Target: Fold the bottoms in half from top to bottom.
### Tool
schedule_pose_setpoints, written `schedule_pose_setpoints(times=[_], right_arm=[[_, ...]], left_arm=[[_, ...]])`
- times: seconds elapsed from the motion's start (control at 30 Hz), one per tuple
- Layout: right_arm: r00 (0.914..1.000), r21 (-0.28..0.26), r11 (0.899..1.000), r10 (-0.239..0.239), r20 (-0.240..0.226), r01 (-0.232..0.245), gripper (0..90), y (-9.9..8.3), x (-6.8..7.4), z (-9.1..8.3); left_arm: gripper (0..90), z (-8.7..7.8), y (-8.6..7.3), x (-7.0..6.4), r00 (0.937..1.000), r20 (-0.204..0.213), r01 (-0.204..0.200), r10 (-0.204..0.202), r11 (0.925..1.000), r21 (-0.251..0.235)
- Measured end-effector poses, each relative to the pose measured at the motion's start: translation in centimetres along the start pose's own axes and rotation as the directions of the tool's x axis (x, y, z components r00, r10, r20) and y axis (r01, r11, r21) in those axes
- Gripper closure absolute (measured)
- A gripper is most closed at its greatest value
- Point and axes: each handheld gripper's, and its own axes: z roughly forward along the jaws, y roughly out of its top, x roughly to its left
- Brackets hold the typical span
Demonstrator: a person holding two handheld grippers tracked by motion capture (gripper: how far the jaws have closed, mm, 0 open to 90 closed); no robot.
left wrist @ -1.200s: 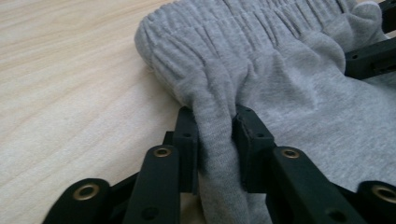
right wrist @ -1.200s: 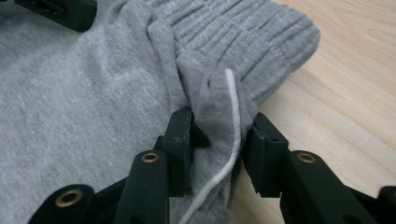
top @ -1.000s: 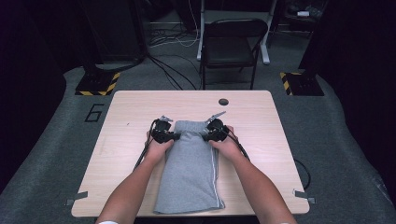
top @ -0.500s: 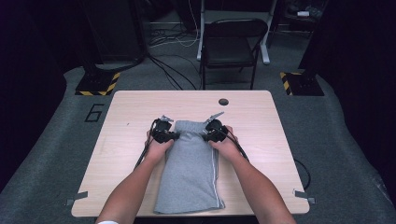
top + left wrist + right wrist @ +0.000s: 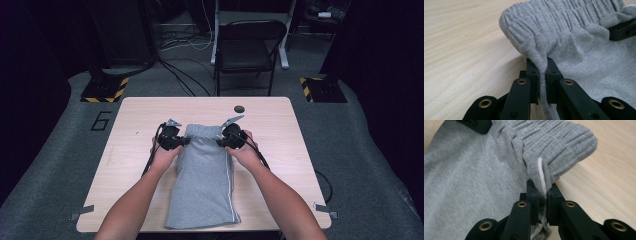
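Observation:
Grey sweatpants point(image 5: 205, 175) lie folded lengthwise on the wooden table point(image 5: 135, 125), waistband at the far end. My left gripper point(image 5: 184, 141) pinches the left edge just below the ribbed waistband point(image 5: 554, 22); the fabric is clamped between its jaws point(image 5: 543, 75). At the right edge my right gripper point(image 5: 220, 142) is shut on the seam with the white stripe point(image 5: 541, 177), near the waistband point(image 5: 564, 145). The other gripper's black jaw tip shows at the edge of each gripper view point(image 5: 622, 30) point(image 5: 477, 125).
A small dark round object point(image 5: 239, 108) lies on the table beyond the waistband. A folding chair point(image 5: 247, 47) stands behind the table, with cables on the floor. Bare tabletop lies to the left and right of the pants.

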Motion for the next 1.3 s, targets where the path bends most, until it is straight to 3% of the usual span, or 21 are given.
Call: schedule_pose_setpoints(times=[0.1,0.2,0.23,0.3,0.4,0.47,0.7,0.97,1.07,1.1,1.17,1.2,1.3], right_arm=[[0.9999,-0.016,1.000,-0.010,-0.002,0.010,83.4,0.4,0.1,-0.6],[0.9999,-0.022,1.000,-0.009,0.012,0.009,83.4,0.7,0.4,-1.2],[0.9994,-0.034,0.999,-0.033,0.012,0.034,83.5,0.9,0.2,-1.4],[0.9995,-0.040,0.999,-0.026,0.018,0.026,83.5,1.2,0.4,-1.8],[0.9984,-0.060,0.997,-0.053,0.019,0.054,83.5,1.7,0.4,-2.3],[0.9990,-0.057,0.998,-0.038,0.024,0.040,83.5,2.0,0.6,-2.7],[0.9949,-0.085,0.992,-0.087,0.050,0.091,83.5,3.3,0.5,-3.9],[0.9941,-0.106,0.990,-0.082,0.070,0.089,83.5,4.1,0.4,-4.4],[0.9922,-0.120,0.987,-0.092,0.084,0.102,83.4,4.5,0.4,-4.8],[0.9940,-0.116,0.990,-0.072,0.082,0.081,83.4,4.6,0.5,-5.0],[0.9899,-0.140,0.983,-0.106,0.094,0.119,83.4,4.8,0.4,-5.1],[0.9904,-0.131,0.985,-0.099,0.096,0.111,83.4,4.7,0.6,-5.2],[0.9826,-0.134,0.979,-0.140,0.122,0.156,83.3,4.0,1.2,-4.8]], left_arm=[[84.4,-0.7,0.8,-0.1,0.9998,-0.002,-0.022,0.022,0.9998,0.000],[84.4,-1.2,1.4,-0.2,0.9998,-0.002,-0.020,0.020,0.9995,-0.026],[84.4,-1.4,1.5,-0.2,0.9998,-0.004,-0.020,0.020,0.9994,-0.028],[84.4,-1.7,1.8,-0.2,0.9997,-0.005,-0.024,0.024,0.9992,-0.031],[84.4,-2.1,2.3,-0.2,0.9997,-0.008,-0.025,0.025,0.9988,-0.043],[84.4,-2.3,2.6,-0.3,0.9996,-0.011,-0.025,0.024,0.9979,-0.059],[84.4,-3.5,3.9,-0.2,0.9993,-0.016,-0.034,0.033,0.9951,-0.093],[84.4,-4.2,5.0,-0.1,0.9988,-0.024,-0.045,0.042,0.9925,-0.114],[84.4,-4.5,5.3,0.0,0.9985,-0.028,-0.051,0.047,0.9902,-0.130],[84.4,-4.5,5.3,0.1,0.9985,-0.030,-0.050,0.046,0.9900,-0.132],[84.3,-4.6,5.2,0.1,0.9985,-0.029,-0.049,0.046,0.9903,-0.130],[84.3,-4.5,5.1,0.1,0.9984,-0.029,-0.052,0.048,0.9903,-0.129],[84.3,-4.3,4.4,0.0,0.9982,-0.022,-0.058,0.056,0.9915,-0.116]])
